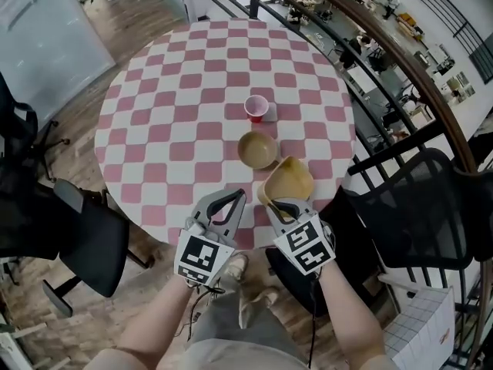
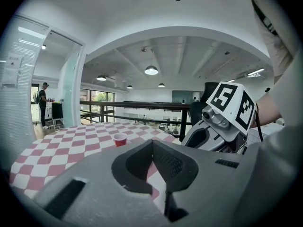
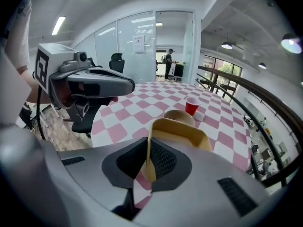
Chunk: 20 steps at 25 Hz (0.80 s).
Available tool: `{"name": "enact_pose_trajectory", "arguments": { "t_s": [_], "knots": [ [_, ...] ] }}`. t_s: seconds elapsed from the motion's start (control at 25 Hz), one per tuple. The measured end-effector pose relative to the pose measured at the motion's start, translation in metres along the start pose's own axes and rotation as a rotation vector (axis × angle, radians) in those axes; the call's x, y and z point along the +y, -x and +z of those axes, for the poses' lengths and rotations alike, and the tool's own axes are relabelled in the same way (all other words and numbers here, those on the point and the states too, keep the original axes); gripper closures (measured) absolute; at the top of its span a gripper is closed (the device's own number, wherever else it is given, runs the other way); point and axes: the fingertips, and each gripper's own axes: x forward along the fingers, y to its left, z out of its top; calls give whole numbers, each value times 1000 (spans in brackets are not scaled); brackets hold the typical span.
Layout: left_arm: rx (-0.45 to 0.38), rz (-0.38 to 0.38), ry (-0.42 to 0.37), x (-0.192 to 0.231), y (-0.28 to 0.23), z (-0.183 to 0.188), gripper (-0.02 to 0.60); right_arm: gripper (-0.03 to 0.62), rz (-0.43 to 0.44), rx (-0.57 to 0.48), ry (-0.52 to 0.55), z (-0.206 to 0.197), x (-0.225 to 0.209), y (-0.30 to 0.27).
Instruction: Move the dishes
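Note:
On the round pink-and-white checked table [image 1: 166, 129] a tan bowl [image 1: 257, 149] sits upright near the middle, with a red cup [image 1: 256, 107] just behind it. My right gripper [image 1: 272, 205] is shut on the near rim of a second, yellowish bowl [image 1: 287, 180], which is tilted above the table's front edge. In the right gripper view that bowl [image 3: 182, 136] rises from the jaws of the right gripper [image 3: 148, 151], ahead of the tan bowl [image 3: 179, 117] and the cup [image 3: 191, 106]. My left gripper [image 1: 240, 195] is shut and holds nothing; in its own view the left gripper [image 2: 154, 148] points towards the cup [image 2: 120, 139].
A black office chair [image 1: 88, 241] stands left of the table and a black mesh chair [image 1: 420, 206] at its right. A dark curved railing [image 1: 385, 45] runs behind and to the right, over a drop to a lower floor. A small grey coaster [image 1: 272, 112] lies by the cup.

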Motion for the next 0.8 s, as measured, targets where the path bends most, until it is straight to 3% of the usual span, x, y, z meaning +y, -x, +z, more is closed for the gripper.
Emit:
{"name": "enact_pose_trajectory", "arguments": {
  "t_s": [0.28,0.8],
  "knots": [
    [103,-24,55,0,-17,-54,568,562,28,75,13,-26,11,-33],
    [118,-17,84,6,-18,-70,568,560,48,220,15,-59,33,-67]
  ]
}}
